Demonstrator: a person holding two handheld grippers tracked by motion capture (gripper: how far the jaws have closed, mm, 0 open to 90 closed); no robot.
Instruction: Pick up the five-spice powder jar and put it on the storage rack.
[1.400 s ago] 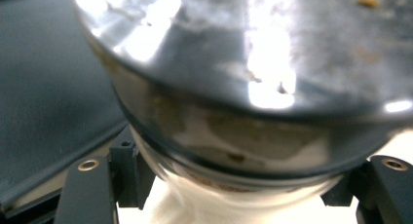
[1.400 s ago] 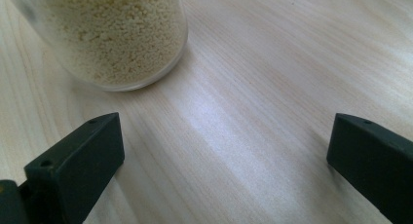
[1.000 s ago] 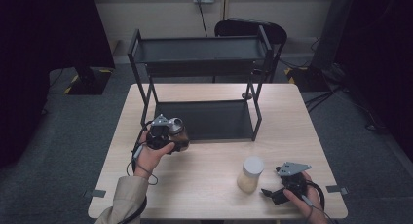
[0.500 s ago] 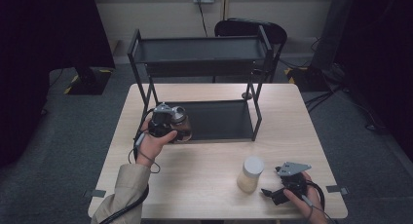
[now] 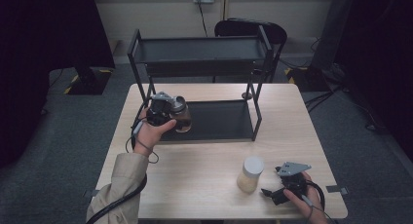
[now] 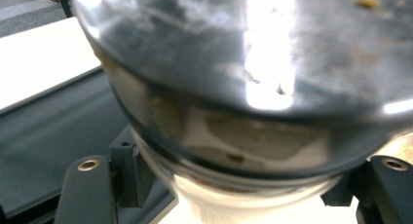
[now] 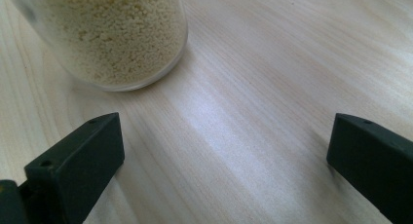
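Observation:
My left gripper (image 5: 171,112) is shut on a clear glass jar (image 5: 181,118) with brownish contents and holds it in the air by the left front corner of a black two-shelf rack (image 5: 199,51). Up close in the left gripper view, the jar (image 6: 253,87) sits between both black jaws of that gripper (image 6: 238,185), with the rack's dark lower shelf (image 6: 44,131) behind it. My right gripper (image 5: 271,194) rests open on the table at the front right. A white-lidded jar of pale yellow grains (image 5: 249,174) stands just left of it. The grain jar (image 7: 112,34) lies ahead of the right gripper (image 7: 224,156), outside its wide-apart jaws.
The light wooden table (image 5: 195,185) carries the rack at its back half. A black chair (image 5: 253,29) stands behind the table. A small dark object (image 5: 246,95) lies by the rack's right rear leg.
My left hand has lifted the brown jar higher and carried it a little farther toward the rack. The right gripper and the grain jar have stayed put.

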